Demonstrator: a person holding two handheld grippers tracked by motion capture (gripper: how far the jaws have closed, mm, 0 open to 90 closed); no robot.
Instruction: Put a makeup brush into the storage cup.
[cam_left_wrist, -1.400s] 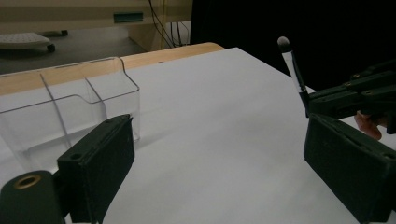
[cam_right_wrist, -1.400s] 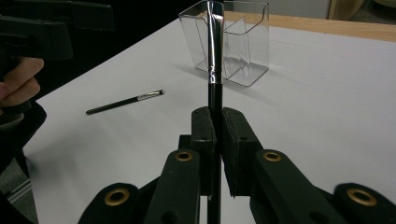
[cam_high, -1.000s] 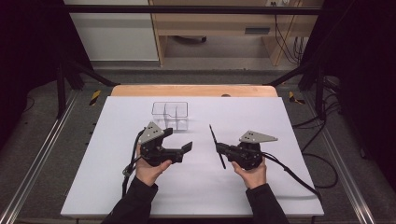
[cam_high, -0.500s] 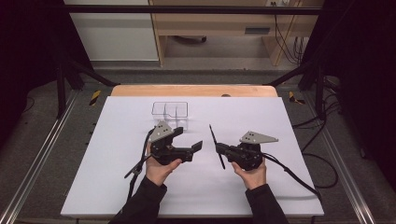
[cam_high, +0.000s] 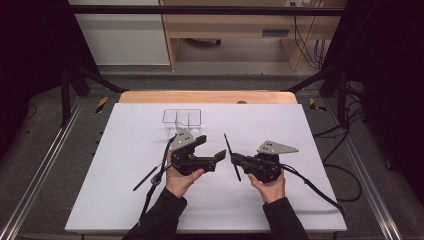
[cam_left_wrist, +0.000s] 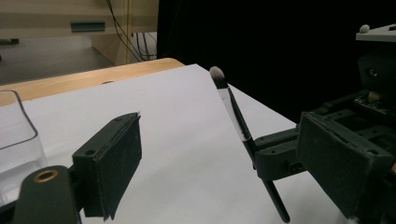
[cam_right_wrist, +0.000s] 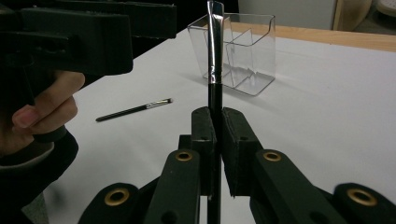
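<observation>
Right now the right hand-held gripper (cam_high: 235, 161) has its jaws pressed tight on the black handle of a makeup brush (cam_high: 231, 156), which stands across the jaws; in the left gripper view the brush (cam_left_wrist: 236, 119) leans with its pale tip up and its handle end near the white sheet. Its ferrule rises in front of the clear organizer (cam_right_wrist: 243, 51) in the right gripper view. The left hand-held gripper (cam_high: 212, 152) points toward the brush, its jaws spread wide with nothing between them, though they have just been closing a little; it sits just beside the brush, apart from it. A second brush (cam_high: 146, 178) lies flat on the table (cam_high: 325, 200) at the person's left, seen also in the right gripper view (cam_right_wrist: 134, 109). The clear organizer (cam_high: 181, 119), split into compartments, stands farther back on the white sheet, near the left hand-held gripper
</observation>
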